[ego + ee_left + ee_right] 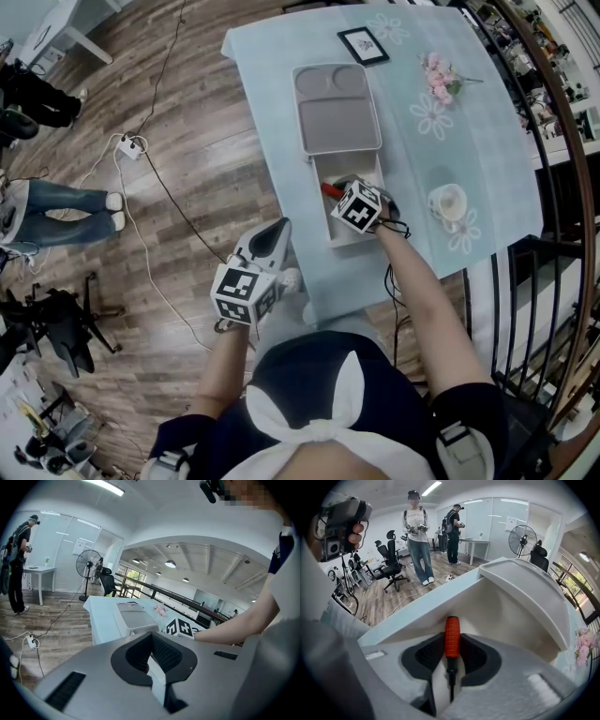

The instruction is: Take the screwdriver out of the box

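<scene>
A screwdriver with an orange handle [452, 637] and a dark shaft lies in the open white box [330, 231]. Its handle [331, 190] peeks out beside my right gripper's marker cube. My right gripper [452, 645] reaches steeply down into the box [506, 606], and its dark pads [427, 654] close on both sides of the handle. My left gripper [274, 234] hovers off the table's near left corner, apart from the box. Its jaws [151, 660] are slightly apart with nothing between them. The box's grey lid [337, 114] lies folded back beyond the box.
The light blue table [281, 112] also carries a small framed picture [363, 45], pink flowers [439, 77] and a cup on a saucer [449, 202]. A railing [562, 234] runs along the right. A cable and power strip [131, 145] lie on the wooden floor, and people [417, 531] stand further off.
</scene>
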`<state>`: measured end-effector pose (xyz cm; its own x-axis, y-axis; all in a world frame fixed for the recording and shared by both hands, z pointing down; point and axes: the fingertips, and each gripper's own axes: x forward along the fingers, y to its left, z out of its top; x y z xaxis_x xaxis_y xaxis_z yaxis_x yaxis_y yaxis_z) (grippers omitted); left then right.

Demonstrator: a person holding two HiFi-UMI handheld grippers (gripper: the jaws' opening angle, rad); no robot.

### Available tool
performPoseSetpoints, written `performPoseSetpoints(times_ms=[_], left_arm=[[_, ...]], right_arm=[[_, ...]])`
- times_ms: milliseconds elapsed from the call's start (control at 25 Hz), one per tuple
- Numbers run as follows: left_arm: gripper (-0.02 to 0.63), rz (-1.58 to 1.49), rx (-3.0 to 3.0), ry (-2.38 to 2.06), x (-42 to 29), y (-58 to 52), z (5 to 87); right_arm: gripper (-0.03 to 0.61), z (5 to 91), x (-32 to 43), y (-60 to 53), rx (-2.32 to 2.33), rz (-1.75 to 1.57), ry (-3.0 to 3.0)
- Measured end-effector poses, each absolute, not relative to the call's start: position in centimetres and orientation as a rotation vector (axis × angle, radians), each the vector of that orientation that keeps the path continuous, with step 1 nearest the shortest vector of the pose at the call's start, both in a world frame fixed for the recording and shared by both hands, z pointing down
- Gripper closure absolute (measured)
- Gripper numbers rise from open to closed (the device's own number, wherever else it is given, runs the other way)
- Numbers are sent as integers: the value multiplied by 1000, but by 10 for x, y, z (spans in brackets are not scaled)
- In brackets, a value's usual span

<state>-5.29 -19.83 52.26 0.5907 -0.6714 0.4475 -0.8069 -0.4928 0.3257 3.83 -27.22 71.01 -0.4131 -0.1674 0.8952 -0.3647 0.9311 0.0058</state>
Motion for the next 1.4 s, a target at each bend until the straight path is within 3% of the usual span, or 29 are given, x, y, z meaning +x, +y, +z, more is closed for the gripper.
performPoseSetpoints(times_ms=[1400], left_arm=[[597, 344, 2359, -1164, -51, -194, 509]], right_arm=[[482, 663, 35, -275, 438, 189, -2065]])
